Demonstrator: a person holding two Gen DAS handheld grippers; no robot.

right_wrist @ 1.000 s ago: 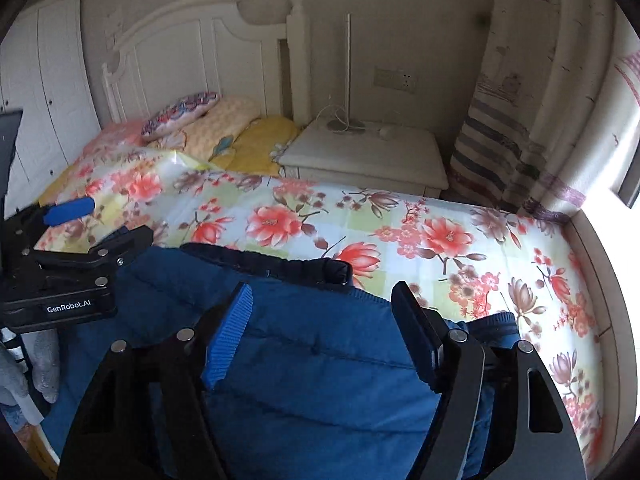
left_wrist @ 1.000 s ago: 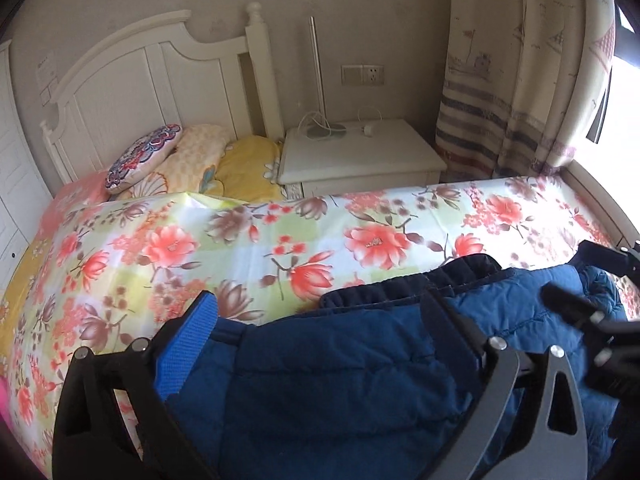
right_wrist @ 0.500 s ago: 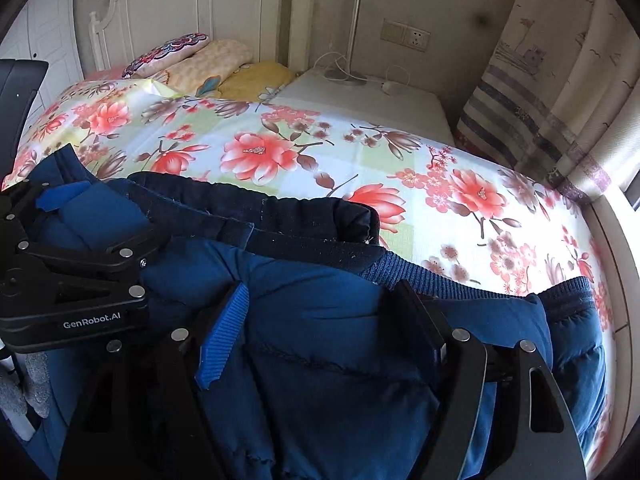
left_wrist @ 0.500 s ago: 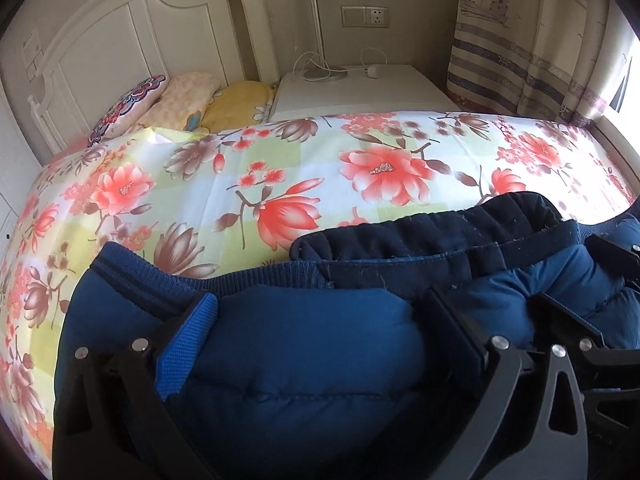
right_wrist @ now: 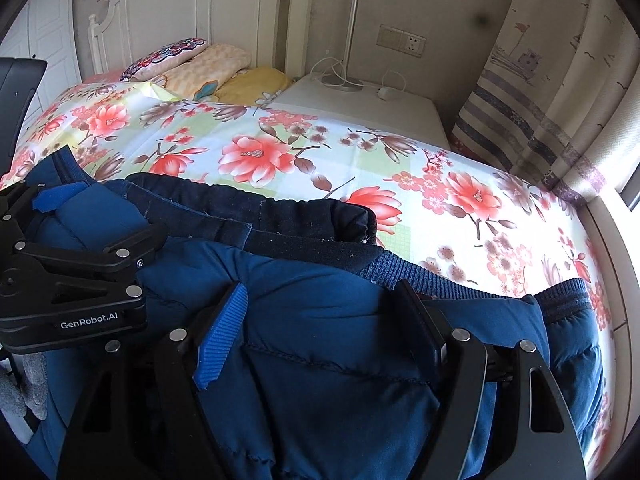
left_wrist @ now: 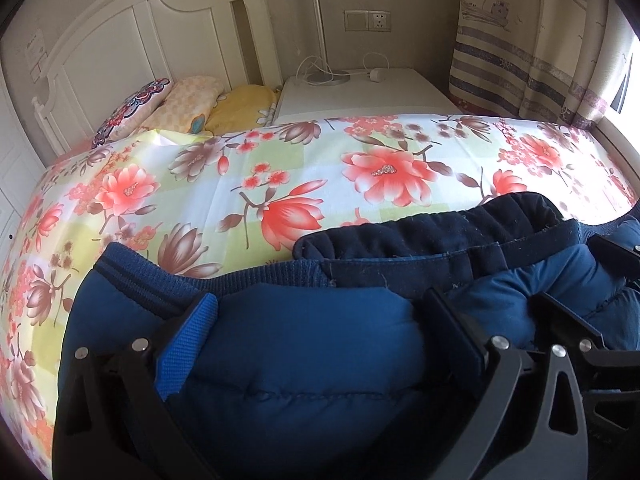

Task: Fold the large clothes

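Jaws of the left gripper (left_wrist: 316,332) stand apart with a thick roll of the blue padded jacket (left_wrist: 304,344) bulging up between them; whether the pads actually press the fabric cannot be told from this view. The right gripper (right_wrist: 320,320) shows the same: a wide gap, quilted cloth filling it, grip not readable.

Change over the last second: both grippers have come down together. A second ago the jacket hung in front of them, above the floral bedspread (left_wrist: 280,176), with the nightstand (left_wrist: 360,92) and headboard (left_wrist: 132,40) high in view. Now the garment lies on the bed, its ribbed hem (left_wrist: 256,276) flat on the spread just ahead of the left fingers. The dark inner collar (left_wrist: 440,236) sits beyond that, ahead and toward the right gripper. No visible shift over the last half second; both have settled.

In the right wrist view, the left gripper sits close on the left over the same jacket, and the hem (right_wrist: 432,276) runs ahead and off to the right.

Reading: carry-and-lower looks finished, and the jacket is laid near the front edge of the bed. It is bunched and doubled, not spread. Probable next step is release and flattening before any fold. Risk: the puffy fill will spring back and slide on the smooth spread.
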